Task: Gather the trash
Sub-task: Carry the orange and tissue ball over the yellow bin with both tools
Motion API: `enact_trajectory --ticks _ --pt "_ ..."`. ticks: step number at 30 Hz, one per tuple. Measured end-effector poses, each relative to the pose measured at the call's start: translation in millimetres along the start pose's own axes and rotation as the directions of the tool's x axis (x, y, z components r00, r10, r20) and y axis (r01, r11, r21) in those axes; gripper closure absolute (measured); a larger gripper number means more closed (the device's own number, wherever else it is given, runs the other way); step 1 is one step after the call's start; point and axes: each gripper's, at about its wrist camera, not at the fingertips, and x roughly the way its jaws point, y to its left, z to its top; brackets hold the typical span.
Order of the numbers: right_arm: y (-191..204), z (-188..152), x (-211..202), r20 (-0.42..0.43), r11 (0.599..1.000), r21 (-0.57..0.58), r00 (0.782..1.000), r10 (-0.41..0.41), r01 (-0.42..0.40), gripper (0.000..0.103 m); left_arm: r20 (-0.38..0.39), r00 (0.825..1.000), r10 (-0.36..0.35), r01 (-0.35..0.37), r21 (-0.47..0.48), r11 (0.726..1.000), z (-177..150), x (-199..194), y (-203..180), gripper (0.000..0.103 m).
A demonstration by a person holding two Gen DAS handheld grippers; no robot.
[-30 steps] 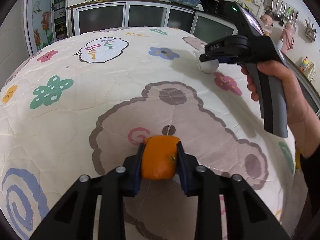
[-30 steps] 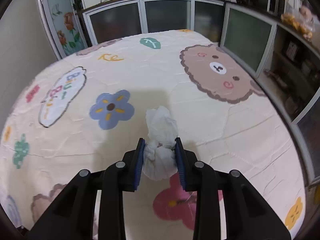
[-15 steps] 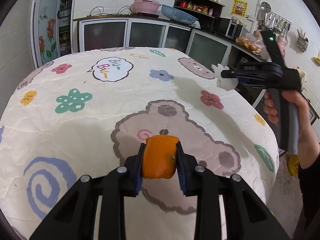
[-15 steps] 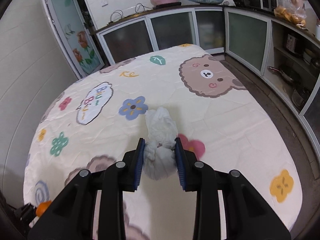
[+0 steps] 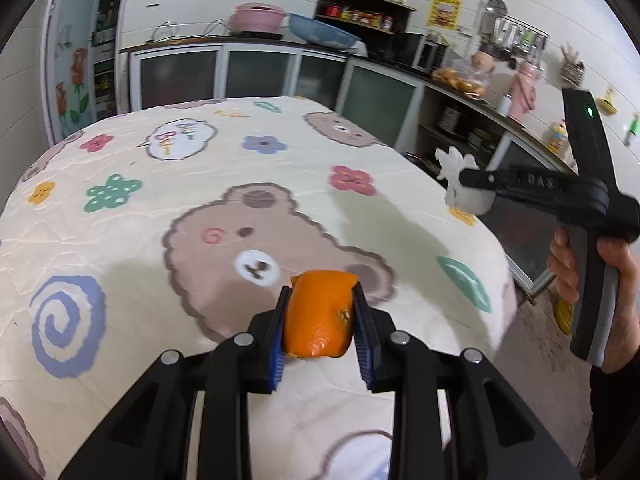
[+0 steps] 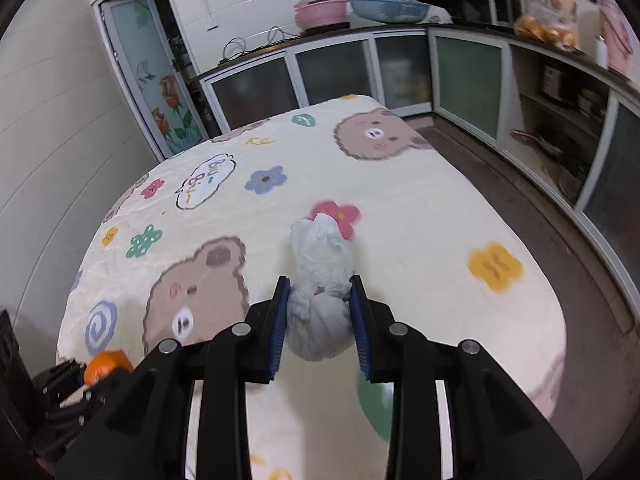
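Note:
My left gripper point(image 5: 320, 320) is shut on a piece of orange peel point(image 5: 320, 314) and holds it above the near part of the table. My right gripper point(image 6: 320, 308) is shut on a crumpled white tissue point(image 6: 320, 280), lifted well above the table. In the left wrist view the right gripper point(image 5: 466, 186) with the tissue point(image 5: 460, 184) hangs over the table's right edge. In the right wrist view the left gripper and its orange peel point(image 6: 105, 364) show at the lower left.
The table wears a cream quilted cloth point(image 5: 200, 240) with bears and flowers. Kitchen cabinets point(image 6: 328, 72) run along the back and right. A dark floor strip point(image 6: 540, 240) lies between table and right cabinets. A pink pot point(image 5: 259, 20) and a blue basin point(image 5: 320, 34) sit on the counter.
Both grippers have risen and drawn back toward the near side of the table, each still holding its item. The right gripper has moved out over the table's right edge.

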Motion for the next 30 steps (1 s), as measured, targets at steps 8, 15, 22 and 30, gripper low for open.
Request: enact_trajectory --ticks 8,15,22,30 --pt "-51.5 -74.3 -78.5 0.030 0.994 0.085 0.997 -0.068 0.065 0.075 -0.034 0.992 -0.124 0.127 0.084 0.988 -17.6 -2.5 -65.8 0.076" --pt "-91.0 -142.5 -156.8 0.077 0.972 0.156 0.978 -0.191 0.178 0.075 -0.084 0.966 -0.243 0.256 0.212 0.943 -38.4 -3.2 -148.4 0.076" --pt "-119.6 -199.8 -219.1 0.068 0.928 0.214 0.943 -0.325 0.304 0.075 -0.153 0.925 -0.347 0.379 0.329 0.865 -55.8 -11.9 -226.1 0.076" --pt "-150.5 -263.9 -281.2 0.013 0.856 0.324 0.903 -0.430 0.403 0.075 -0.251 0.881 -0.402 0.472 0.389 0.792 -76.6 -6.9 -296.2 0.076"
